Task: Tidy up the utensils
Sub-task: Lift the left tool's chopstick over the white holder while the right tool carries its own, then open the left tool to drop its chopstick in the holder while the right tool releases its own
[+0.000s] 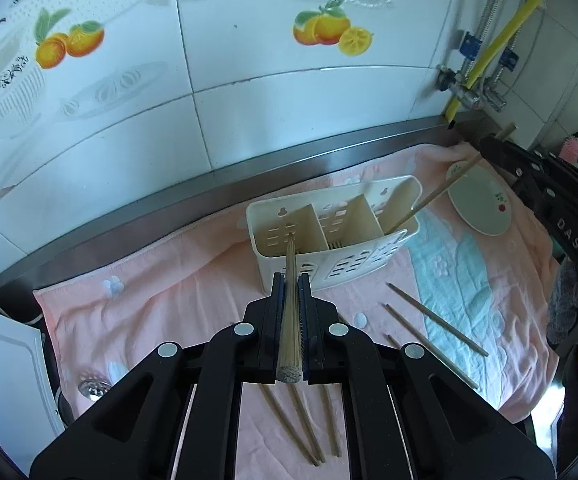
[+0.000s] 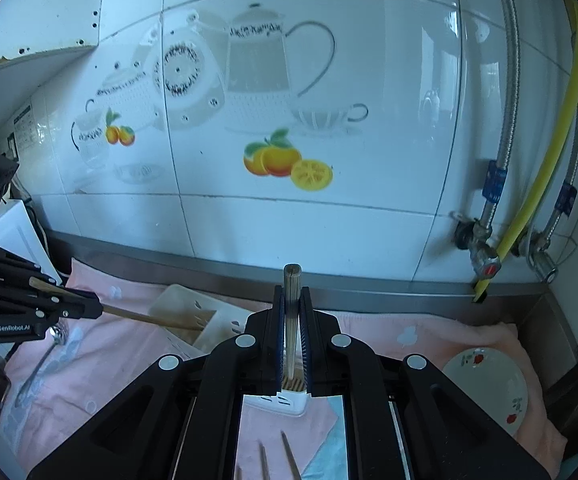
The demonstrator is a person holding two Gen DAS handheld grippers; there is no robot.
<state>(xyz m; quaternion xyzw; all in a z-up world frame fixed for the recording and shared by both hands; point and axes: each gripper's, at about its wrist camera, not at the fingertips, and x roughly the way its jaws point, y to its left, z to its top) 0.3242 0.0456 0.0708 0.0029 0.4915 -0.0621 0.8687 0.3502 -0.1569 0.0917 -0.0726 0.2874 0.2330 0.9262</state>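
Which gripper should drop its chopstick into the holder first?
Probably right. The right gripper holds its chopstick with the tip already down in the holder's right-end compartment. The left gripper's chopstick only points toward the left compartment.

Loose chopsticks [image 1: 435, 318] litter the towel [image 1: 161, 308] before the caddy [image 1: 335, 236]; plate [image 1: 481, 206] flanks its right.

Caddy [image 1: 335, 236] on towel [image 1: 169, 304], before wall [image 1: 249, 80]; plate [image 1: 481, 204] right of caddy; loose chopsticks [image 1: 433, 320] on towel, nearer than caddy; strainer [image 1: 93, 387] at left.
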